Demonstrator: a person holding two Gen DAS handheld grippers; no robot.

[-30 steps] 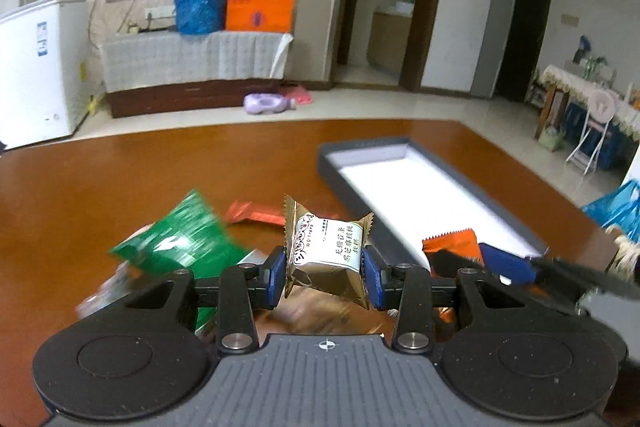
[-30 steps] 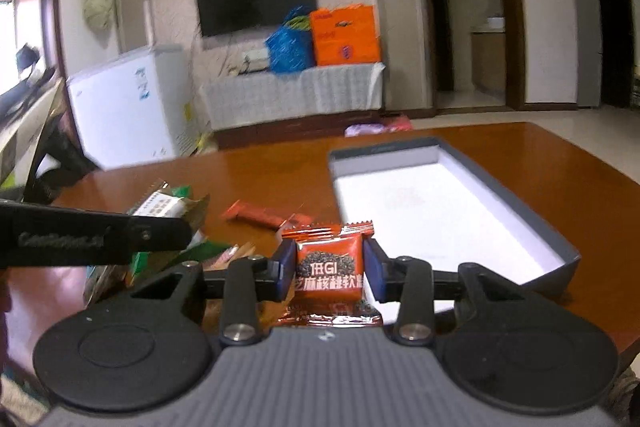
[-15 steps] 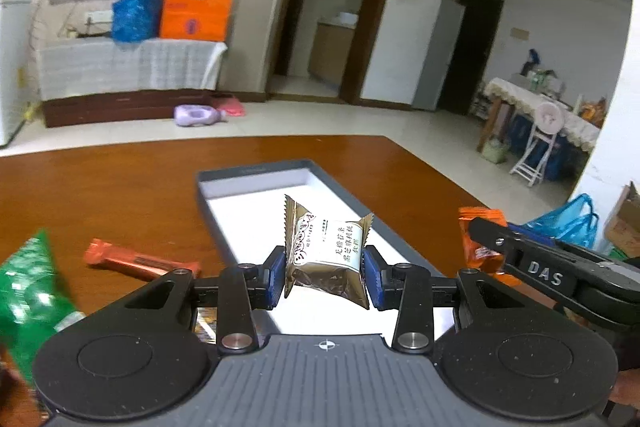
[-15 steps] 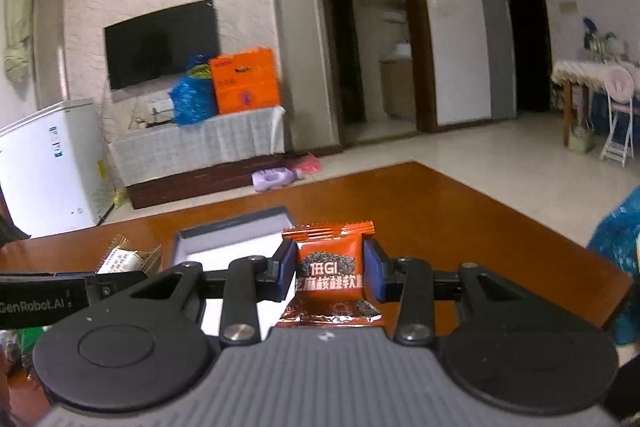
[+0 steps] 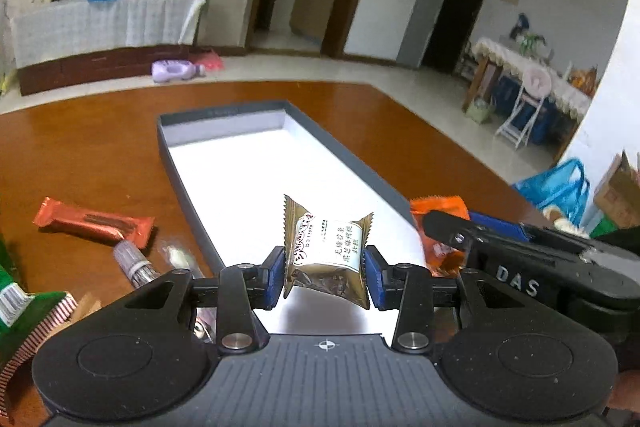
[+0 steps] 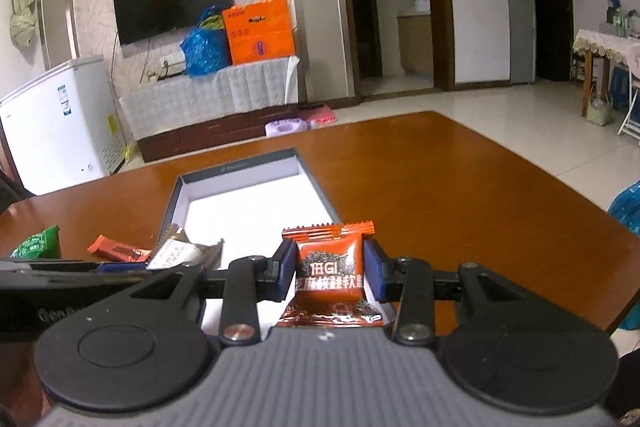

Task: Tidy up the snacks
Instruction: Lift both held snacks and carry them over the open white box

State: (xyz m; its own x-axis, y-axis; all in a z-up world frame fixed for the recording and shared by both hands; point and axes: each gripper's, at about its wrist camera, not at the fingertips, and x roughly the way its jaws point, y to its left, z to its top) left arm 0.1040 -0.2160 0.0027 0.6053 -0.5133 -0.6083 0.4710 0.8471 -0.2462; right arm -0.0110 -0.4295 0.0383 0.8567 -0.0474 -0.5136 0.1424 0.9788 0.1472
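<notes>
My left gripper (image 5: 325, 273) is shut on a gold-brown snack packet (image 5: 326, 253) with a white label, held above the near end of a long grey box (image 5: 176, 167) with a white floor. My right gripper (image 6: 330, 269) is shut on an orange snack packet (image 6: 329, 269), hanging over the box's (image 6: 316, 179) near right edge. The left wrist view shows the right gripper (image 5: 444, 227) coming in from the right with its orange packet (image 5: 438, 207). In the right wrist view the left gripper's gold packet (image 6: 180, 253) shows at left.
The box lies on a brown wooden table (image 5: 80, 143). Left of it are a red bar (image 5: 94, 223), a silver-wrapped stick (image 5: 134, 263) and green packets (image 5: 24, 307). The table's right edge (image 6: 540, 179) drops to a tiled floor.
Both grippers swung right from the snack pile toward the box, keeping their packets. The box now sits straight ahead in both views, and the left gripper hangs lower over it.
</notes>
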